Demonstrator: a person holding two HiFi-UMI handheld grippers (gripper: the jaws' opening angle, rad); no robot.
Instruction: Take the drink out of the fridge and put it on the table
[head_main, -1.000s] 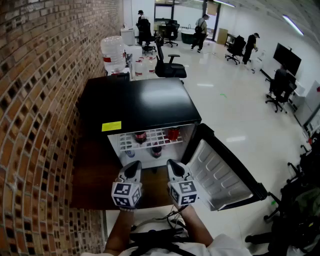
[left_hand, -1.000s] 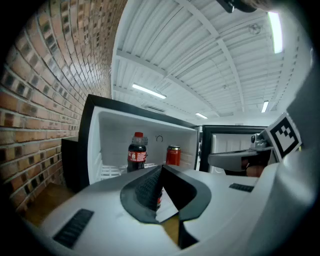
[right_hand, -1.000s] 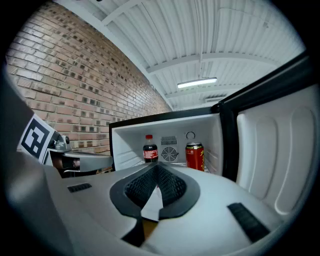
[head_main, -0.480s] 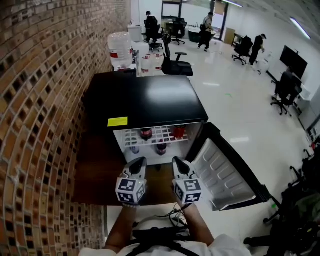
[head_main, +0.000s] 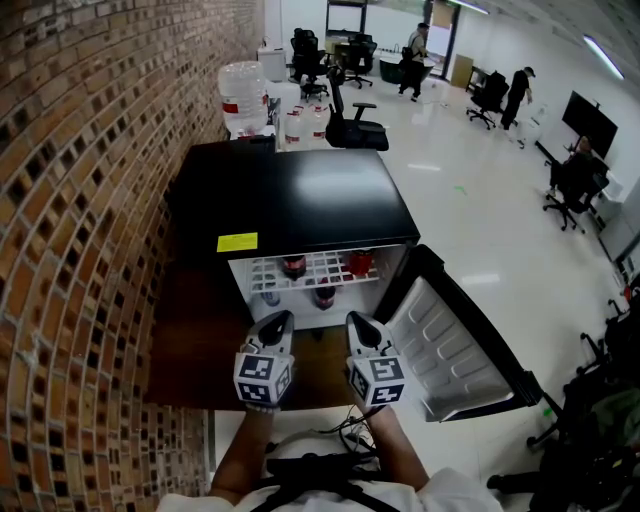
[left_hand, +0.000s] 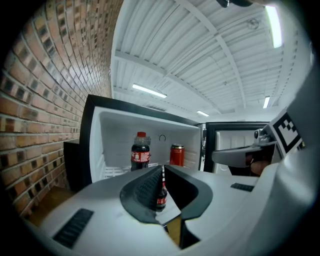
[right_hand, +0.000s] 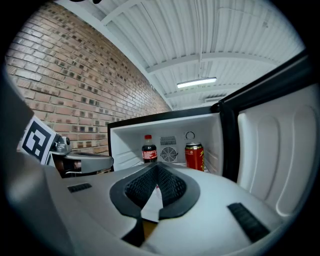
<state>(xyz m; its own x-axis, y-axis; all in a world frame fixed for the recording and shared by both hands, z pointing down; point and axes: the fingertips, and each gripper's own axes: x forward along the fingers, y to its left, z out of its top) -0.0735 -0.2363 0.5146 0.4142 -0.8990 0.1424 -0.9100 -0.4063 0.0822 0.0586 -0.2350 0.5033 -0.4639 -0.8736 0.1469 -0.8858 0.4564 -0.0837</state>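
My left gripper (head_main: 277, 322) and right gripper (head_main: 357, 322) hang with jaws pressed together, empty, before the open fridge (head_main: 290, 195), where the bottle (right_hand: 149, 149) and can (right_hand: 194, 156) stand on the shelf (head_main: 327, 268); no drink shows set down outside, so fetching one seems left.

Bright ceiling strip lights (right_hand: 197, 82) — sharp pictures, strong fisheye bending, dark corners.
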